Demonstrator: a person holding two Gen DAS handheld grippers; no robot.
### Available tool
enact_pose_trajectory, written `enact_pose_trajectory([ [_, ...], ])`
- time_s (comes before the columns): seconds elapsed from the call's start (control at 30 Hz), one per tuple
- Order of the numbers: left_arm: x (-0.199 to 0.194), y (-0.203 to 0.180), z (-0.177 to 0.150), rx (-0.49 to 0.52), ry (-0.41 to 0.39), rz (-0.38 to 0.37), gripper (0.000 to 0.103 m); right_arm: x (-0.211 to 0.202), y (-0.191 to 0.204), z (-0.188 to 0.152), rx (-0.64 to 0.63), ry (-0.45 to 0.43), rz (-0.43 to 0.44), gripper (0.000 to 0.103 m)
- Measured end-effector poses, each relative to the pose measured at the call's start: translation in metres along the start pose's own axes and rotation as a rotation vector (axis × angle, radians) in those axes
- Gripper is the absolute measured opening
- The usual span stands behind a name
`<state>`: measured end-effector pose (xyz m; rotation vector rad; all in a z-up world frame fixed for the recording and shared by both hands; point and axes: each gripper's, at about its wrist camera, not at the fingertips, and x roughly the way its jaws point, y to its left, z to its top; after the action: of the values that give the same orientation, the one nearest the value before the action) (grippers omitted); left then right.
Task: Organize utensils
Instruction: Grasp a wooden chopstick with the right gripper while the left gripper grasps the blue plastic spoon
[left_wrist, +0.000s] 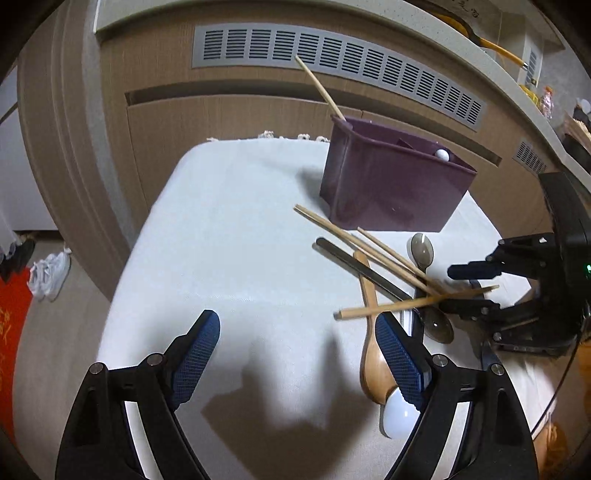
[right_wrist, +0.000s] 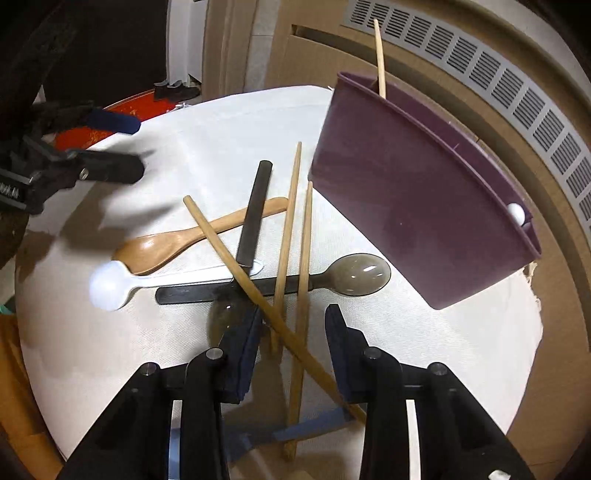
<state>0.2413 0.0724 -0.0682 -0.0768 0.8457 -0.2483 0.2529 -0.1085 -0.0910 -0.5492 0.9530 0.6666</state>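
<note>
A purple utensil holder (left_wrist: 395, 184) (right_wrist: 424, 206) stands on the white-clothed table (left_wrist: 240, 240) with one chopstick (right_wrist: 379, 59) and a white round-ended utensil (right_wrist: 516, 213) inside. In front of it lies a crossed pile: a wooden spoon (right_wrist: 177, 240), a white spoon (right_wrist: 110, 286), a grey translucent spoon (right_wrist: 360, 275), a dark flat handle (right_wrist: 255, 214) and three chopsticks (right_wrist: 288, 229). My right gripper (right_wrist: 293, 312) straddles the near ends of the chopsticks, and its pads stand apart from them. My left gripper (left_wrist: 295, 319) is open wide over bare cloth, its right finger beside the wooden spoon (left_wrist: 371, 354).
A wooden cabinet front with a grey vent grille (left_wrist: 332, 55) rises right behind the table. White shoes (left_wrist: 50, 273) and a red mat (left_wrist: 11, 325) lie on the floor to the left. A cluttered counter edge (left_wrist: 532, 103) curves along the upper right.
</note>
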Motion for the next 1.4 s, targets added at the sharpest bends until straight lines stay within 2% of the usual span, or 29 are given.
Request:
enact_pose_trajectory([
  [0.13,0.003,-0.002,-0.002,-0.005,0.013,-0.009,0.086,0.009,0.0,-0.001,0.0,0.036,0.046,0.032],
  [0.27,0.003,-0.003,-0.001,-0.008,0.021,-0.013,0.086,0.004,-0.004,-0.005,0.047,0.053,0.084,0.011],
  [0.37,0.001,-0.005,0.0,-0.009,0.025,-0.018,0.086,-0.006,-0.008,-0.012,0.088,0.05,0.12,0.007],
  [0.5,-0.003,-0.016,0.001,0.012,0.028,-0.021,0.086,-0.027,-0.018,-0.024,0.167,0.017,0.165,0.007],
  [0.63,-0.008,-0.036,0.001,0.06,0.035,-0.048,0.086,-0.049,-0.037,-0.038,0.255,-0.028,0.16,0.007],
  [0.83,-0.01,-0.093,-0.005,0.217,0.079,-0.17,0.086,-0.074,-0.063,-0.085,0.405,-0.071,0.065,0.007],
  [0.93,-0.011,-0.127,-0.01,0.325,0.095,-0.24,0.079,-0.076,-0.069,-0.105,0.471,-0.079,0.034,0.007],
  [1.0,-0.005,-0.146,-0.007,0.353,0.126,-0.289,0.063,-0.078,-0.07,-0.116,0.506,-0.093,0.026,0.007],
  [1.07,0.008,-0.161,0.0,0.351,0.179,-0.316,0.053,-0.077,-0.067,-0.123,0.531,-0.107,0.034,0.007],
  [1.1,0.014,-0.169,0.003,0.352,0.199,-0.317,0.048,-0.077,-0.067,-0.127,0.544,-0.114,0.046,0.007],
  [1.23,0.048,-0.191,0.017,0.369,0.278,-0.295,0.044,-0.078,-0.063,-0.135,0.568,-0.136,0.092,0.007],
  [1.4,0.087,-0.211,0.029,0.372,0.385,-0.244,0.036,-0.078,-0.063,-0.143,0.585,-0.143,0.077,0.007],
])
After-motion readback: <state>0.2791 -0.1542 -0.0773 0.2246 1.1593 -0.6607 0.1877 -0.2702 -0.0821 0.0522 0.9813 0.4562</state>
